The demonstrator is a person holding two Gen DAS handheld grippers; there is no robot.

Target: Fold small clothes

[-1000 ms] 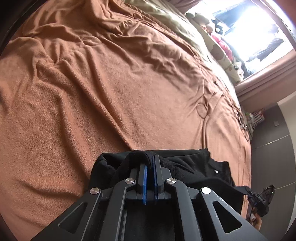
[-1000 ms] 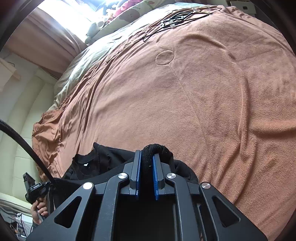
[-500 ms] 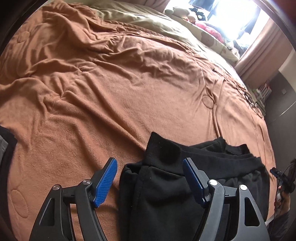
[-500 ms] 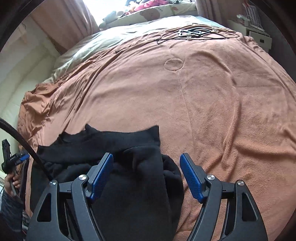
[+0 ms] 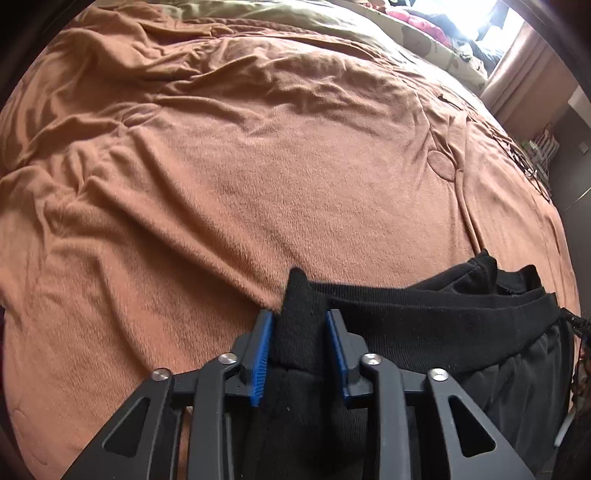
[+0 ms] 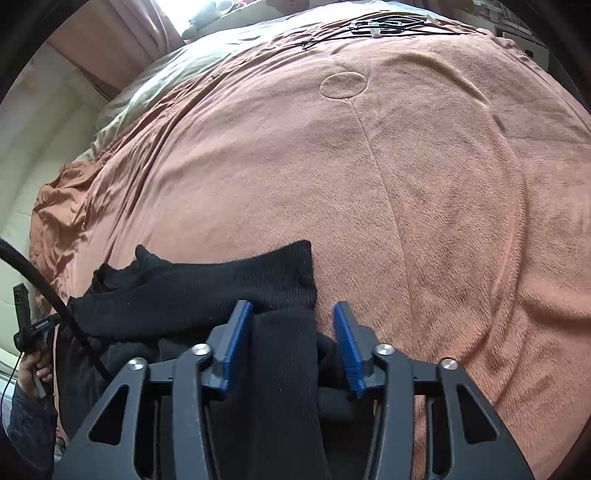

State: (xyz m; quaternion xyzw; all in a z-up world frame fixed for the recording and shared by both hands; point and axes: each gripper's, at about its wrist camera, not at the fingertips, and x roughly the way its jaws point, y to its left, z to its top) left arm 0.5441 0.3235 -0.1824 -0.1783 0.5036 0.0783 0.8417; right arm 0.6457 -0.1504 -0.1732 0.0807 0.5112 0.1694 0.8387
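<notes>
Here the bed (image 5: 258, 177), spread with a rumpled rust-brown blanket (image 6: 424, 206), fills both wrist views, and most of it lies bare from the garment out toward the far edge, where a pale quilt (image 5: 332, 22) and a tangle of cables (image 6: 380, 27) sit well away from the work. The black garment (image 5: 424, 325) lies at the near edge of the bed, its ribbed band (image 6: 207, 284) running crosswise from one claw to the other, so its long axis is side to side and each arm sits at its own end. The left claw (image 5: 300, 350) has its blue pads part-way apart around an upstanding corner of the band; the cloth fills most of the gap, but whether the pads truly pinch it I cannot tell. The right claw (image 6: 293, 347) is spread wider, straddling the band's other corner with a strip of blanket showing between cloth and its right-side pad, so it does not grip. In both views the garment lies straight ahead of and under the pads, neither arm nearer than the other. My judgement is that the next move turns on closing both claws on these two corners and carrying them over; the open blanket beyond gives ample room, while the near edge leaves little.
</notes>
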